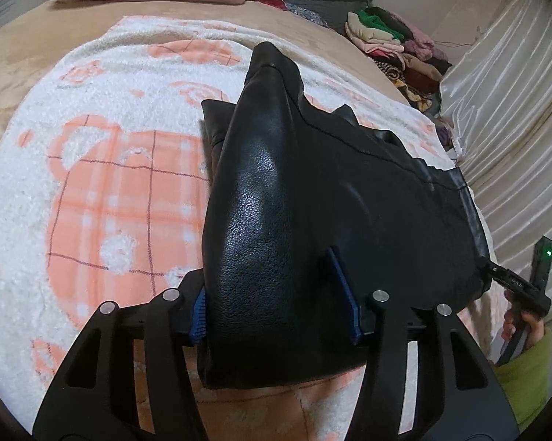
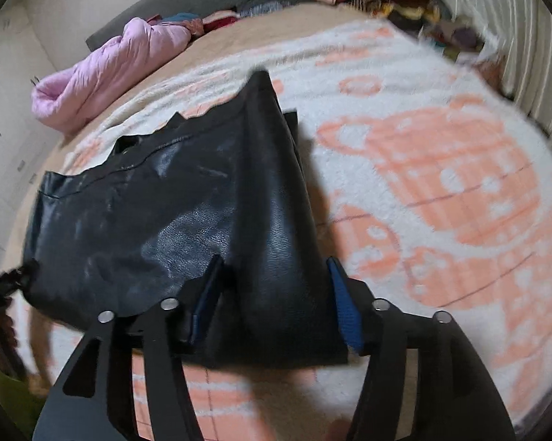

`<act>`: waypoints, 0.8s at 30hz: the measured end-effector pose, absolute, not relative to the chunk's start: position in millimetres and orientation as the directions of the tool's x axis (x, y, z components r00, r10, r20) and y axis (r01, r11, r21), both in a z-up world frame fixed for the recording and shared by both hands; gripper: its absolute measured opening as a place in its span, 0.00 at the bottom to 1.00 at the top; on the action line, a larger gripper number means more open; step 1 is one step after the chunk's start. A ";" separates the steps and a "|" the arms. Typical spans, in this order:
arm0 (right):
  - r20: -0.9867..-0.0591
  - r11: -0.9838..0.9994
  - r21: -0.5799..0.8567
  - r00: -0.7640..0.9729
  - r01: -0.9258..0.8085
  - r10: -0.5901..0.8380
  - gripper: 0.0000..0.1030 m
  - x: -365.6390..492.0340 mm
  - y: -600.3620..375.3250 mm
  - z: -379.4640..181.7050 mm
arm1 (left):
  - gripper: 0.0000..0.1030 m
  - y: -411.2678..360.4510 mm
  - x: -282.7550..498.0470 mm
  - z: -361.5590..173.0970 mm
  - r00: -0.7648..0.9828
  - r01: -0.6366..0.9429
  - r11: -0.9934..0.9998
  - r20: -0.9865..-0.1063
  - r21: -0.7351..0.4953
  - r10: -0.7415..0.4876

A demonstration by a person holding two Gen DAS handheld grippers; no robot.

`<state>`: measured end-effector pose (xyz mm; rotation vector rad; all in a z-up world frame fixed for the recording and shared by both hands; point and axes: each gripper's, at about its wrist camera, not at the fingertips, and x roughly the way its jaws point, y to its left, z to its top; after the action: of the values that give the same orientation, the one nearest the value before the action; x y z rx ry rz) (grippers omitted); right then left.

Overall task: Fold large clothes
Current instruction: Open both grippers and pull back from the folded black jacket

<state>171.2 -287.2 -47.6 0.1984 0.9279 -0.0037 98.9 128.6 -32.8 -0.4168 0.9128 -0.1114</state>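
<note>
**Bed, white-and-orange blanket: black leather garment gripped at both near corners**

Bedroom scene, work surface is a blanket [image 1: 103,183] spread over the bed.

- Black leather garment [image 1: 312,191] lies across the blanket's middle, long side running toward the near edge. Each near end is bunched into a raised ridge with a gripper on it.
- Left gripper [image 1: 276,308]: jaws part-closed, blue pads pinching the left ridge of leather between them.
- Right gripper [image 2: 272,305]: jaws stand on either side of the right ridge. The left pad is buried in a crease, the right pad looks just clear of the leather. Can't tell if it's actually clamping.

Risks, as I judge them:
- Smooth, stiff leather in a thick roll could slide off the pads when lifted, most likely on the right side where contact looks one-sided.
- Uneven hold means one corner lifts and the other drags, so the fold line skews.
- Fluffy blanket may drag up with the garment if a pad catches the pile.
- Far edge is jagged with flaps sticking out, which could tuck under and leave a lumpy fold.

Counts:
- Leather garment: one
- Grippers: two
- Blanket: one
- Pink quilt [image 2: 103,73] near the far edge of the bed: one
- Clothes heap [image 1: 397,55] at the far right corner: one pile, items inside not countable
- Curtain [image 1: 515,110] beside the bed: one
</note>
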 end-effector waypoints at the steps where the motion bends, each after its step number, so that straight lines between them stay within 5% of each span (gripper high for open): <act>1: -0.789 0.984 0.149 0.611 0.094 0.061 0.63 168.4 -284.0 -44.6 | 0.47 128.5 99.4 -32.2 0.613 -0.081 0.916 -0.744 -0.392 -0.264; 9: -0.705 0.994 0.110 0.705 0.011 0.070 0.78 147.1 -248.8 -10.2 | 0.61 129.0 95.1 -20.9 0.632 -0.080 0.934 -0.742 -0.349 -0.223; 16: -0.686 0.989 0.088 0.712 -0.120 0.147 0.79 158.3 -184.8 1.9 | 0.84 130.7 91.3 -5.0 0.661 -0.087 0.957 -0.734 -0.278 -0.154; 21: -0.686 0.979 0.089 0.702 -0.183 0.193 0.79 163.3 -145.1 -3.7 | 0.90 134.6 89.5 -4.2 0.669 -0.105 0.963 -0.733 -0.250 -0.118; 22: -0.687 0.976 0.092 0.697 -0.196 0.205 0.78 164.6 -136.1 -6.2 | 0.90 136.4 89.4 -5.0 0.669 -0.108 0.962 -0.734 -0.252 -0.117; 24: -0.694 0.972 0.082 0.688 -0.222 0.215 0.60 165.4 -120.9 -9.9 | 0.91 140.9 89.4 -6.9 0.667 -0.118 0.960 -0.737 -0.254 -0.113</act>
<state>165.4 -120.9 -9.9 -0.0088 0.7751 0.2444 89.4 140.9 -6.9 -0.2923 0.8441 0.0027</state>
